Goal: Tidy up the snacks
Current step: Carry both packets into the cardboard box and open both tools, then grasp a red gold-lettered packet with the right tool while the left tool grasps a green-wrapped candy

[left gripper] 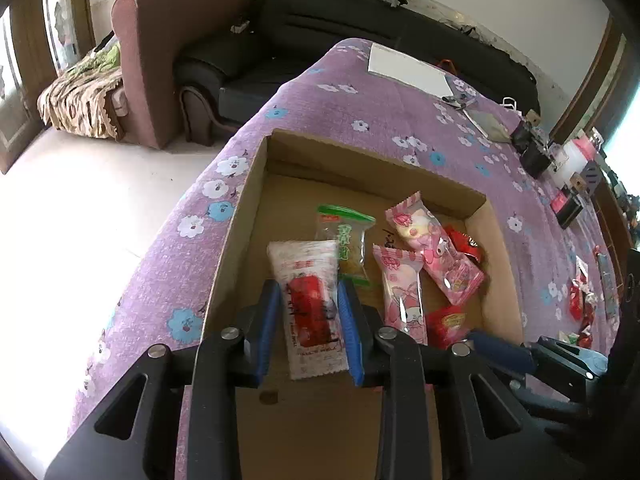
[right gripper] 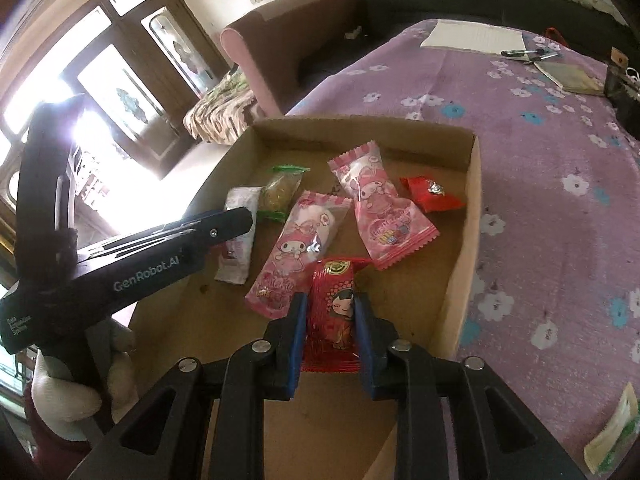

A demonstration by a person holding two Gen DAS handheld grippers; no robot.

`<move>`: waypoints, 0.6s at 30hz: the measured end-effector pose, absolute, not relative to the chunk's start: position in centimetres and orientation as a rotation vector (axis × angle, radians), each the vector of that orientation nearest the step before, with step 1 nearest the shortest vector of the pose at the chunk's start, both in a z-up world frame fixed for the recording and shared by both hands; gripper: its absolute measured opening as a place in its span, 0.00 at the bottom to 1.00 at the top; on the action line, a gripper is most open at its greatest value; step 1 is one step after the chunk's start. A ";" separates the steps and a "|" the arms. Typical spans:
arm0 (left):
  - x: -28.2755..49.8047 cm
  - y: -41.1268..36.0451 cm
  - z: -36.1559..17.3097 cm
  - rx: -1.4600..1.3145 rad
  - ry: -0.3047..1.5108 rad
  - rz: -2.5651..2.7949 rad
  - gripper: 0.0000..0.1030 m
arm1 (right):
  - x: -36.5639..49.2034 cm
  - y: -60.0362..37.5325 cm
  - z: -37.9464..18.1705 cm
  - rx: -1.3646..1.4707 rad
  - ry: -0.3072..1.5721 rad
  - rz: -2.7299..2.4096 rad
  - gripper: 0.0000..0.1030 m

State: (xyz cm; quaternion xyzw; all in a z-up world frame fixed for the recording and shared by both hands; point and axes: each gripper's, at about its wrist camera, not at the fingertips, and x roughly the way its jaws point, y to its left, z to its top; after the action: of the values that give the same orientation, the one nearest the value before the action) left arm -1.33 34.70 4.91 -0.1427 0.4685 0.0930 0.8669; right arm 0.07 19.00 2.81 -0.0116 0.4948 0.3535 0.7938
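Over the cardboard box [left gripper: 256, 184]: your left gripper [left gripper: 308, 332] jaws narrow around a white-and-red snack packet [left gripper: 310, 312], your right gripper [right gripper: 330, 336] jaws narrow around a red doll-print packet [right gripper: 334, 312], other snacks lying inside.

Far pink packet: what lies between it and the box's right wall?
A small red packet, on the box floor; clearest in the right wrist view.

Room around the flowered table

A purple cloth with white and blue flowers [left gripper: 400, 96] is covering the table; a white sheet of paper [left gripper: 408, 66] and dark pens [right gripper: 528, 54] are lying at its far end, while a brown armchair [left gripper: 160, 60] and a black sofa [left gripper: 320, 20] are standing beyond.
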 end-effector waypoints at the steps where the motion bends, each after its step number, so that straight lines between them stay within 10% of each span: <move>1: -1.5 34.8 5.1 -0.307 0.980 0.193 0.27 | 0.1 18.7 2.9 -0.007 1.055 0.756 0.27; 18: -6.2 25.8 12.9 -0.310 0.850 -0.027 0.50 | -2.0 2.8 9.2 0.201 0.875 0.628 0.39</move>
State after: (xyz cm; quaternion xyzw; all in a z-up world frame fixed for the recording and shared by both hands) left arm -6.18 25.85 12.89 -0.1498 0.4107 -0.0128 0.8993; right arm -2.05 2.81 9.18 0.0955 0.4159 0.2984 0.8537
